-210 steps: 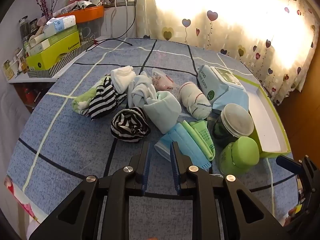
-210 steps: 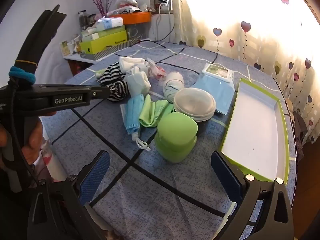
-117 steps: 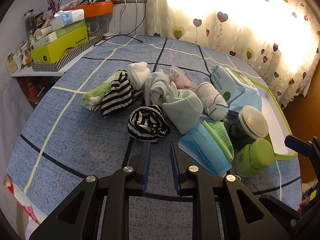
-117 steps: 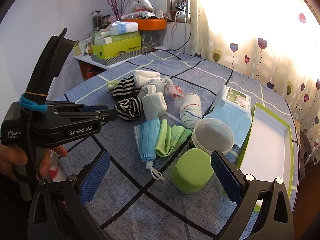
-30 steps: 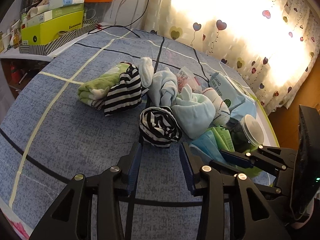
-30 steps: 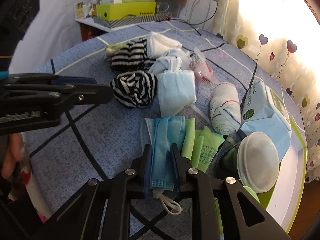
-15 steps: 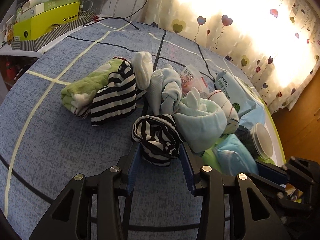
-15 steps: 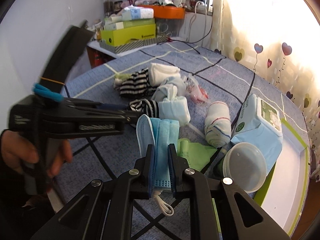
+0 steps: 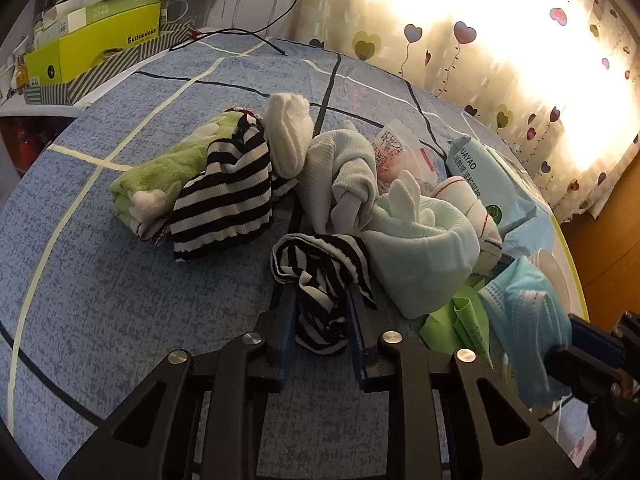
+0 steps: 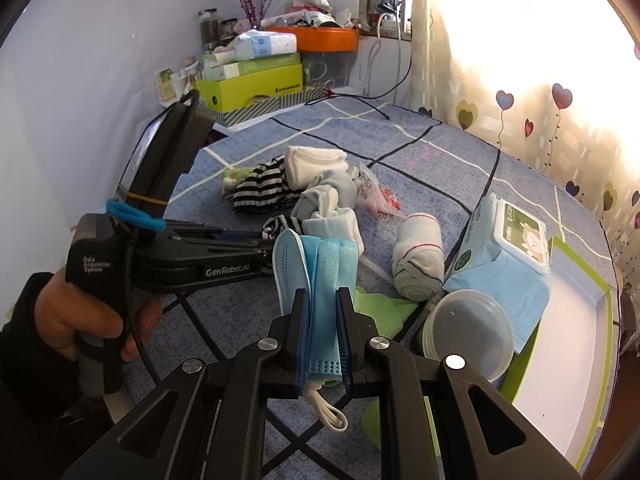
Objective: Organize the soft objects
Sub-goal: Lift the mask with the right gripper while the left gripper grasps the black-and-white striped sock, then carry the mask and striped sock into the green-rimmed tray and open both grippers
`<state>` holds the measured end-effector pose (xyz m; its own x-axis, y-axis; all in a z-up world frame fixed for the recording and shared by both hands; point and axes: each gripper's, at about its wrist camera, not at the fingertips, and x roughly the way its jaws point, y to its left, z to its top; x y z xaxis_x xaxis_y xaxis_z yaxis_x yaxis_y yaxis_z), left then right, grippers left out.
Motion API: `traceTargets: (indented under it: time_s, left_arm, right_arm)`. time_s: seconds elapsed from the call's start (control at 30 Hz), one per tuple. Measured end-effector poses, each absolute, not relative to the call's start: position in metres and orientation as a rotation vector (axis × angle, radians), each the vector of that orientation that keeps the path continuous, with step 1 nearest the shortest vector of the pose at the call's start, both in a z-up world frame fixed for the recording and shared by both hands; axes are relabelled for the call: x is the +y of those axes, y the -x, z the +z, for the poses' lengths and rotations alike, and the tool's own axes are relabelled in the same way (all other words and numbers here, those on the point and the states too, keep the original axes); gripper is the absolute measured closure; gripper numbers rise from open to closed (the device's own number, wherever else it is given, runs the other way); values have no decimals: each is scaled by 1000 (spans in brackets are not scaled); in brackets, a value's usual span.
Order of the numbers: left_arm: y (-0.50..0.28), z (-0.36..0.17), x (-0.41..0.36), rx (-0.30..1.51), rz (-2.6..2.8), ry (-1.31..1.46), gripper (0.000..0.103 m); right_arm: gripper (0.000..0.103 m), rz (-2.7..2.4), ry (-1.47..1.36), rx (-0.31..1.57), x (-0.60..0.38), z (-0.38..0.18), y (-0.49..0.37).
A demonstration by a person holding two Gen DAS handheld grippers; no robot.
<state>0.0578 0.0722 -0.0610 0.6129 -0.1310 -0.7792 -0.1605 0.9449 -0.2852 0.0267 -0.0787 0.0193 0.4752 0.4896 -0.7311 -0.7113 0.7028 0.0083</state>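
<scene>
Left tongs (image 9: pixel 320 300) closing, balled black-and-white striped sock (image 9: pixel 320 276) between the blue pads, resting on the blue checked tabletop (image 9: pixel 120 280). Right tongs (image 10: pixel 323 300) clamped on 1 blue face mask (image 10: pixel 320 280), lifted off the tabletop, long axis running away from the camera, ear loop (image 10: pixel 330 410) hanging toward the camera. 1 hand (image 10: pixel 76 320) grips the left handle, printed "GenRobot.AI" and "Data Acquisition System". Pile beyond: 1 flat striped sock (image 9: pixel 224 192), 1 green-and-white cloth (image 9: pixel 160 176), 1 white sock (image 9: pixel 288 140), 1 knotted grey sock (image 9: pixel 344 172), 1 pale mint sock (image 9: pixel 424 248), 1 rolled white sock with red stripe (image 10: pixel 418 256). 1 wipes pack (image 10: pixel 504 256), partly readable "UAYAO". 1 clear-lidded jar (image 10: pixel 468 332). 1 green-rimmed tray (image 10: pixel 568 344). Yellow-green box (image 10: pixel 256 88) reads roughly "SUISHANGNX".
</scene>
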Motion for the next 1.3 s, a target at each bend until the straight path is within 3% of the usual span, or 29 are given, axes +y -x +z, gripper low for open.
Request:
traceTargets:
  time_s: [0.6,1.3]
  left_arm:
    - [-13,-1,60,779,-18,324,88]
    - [-49,45,-44,733,-195,175,88]
  right_arm:
    - [91,731,262,694,-100,48,-12]
    - [91,541,149,623,-196,70,-25]
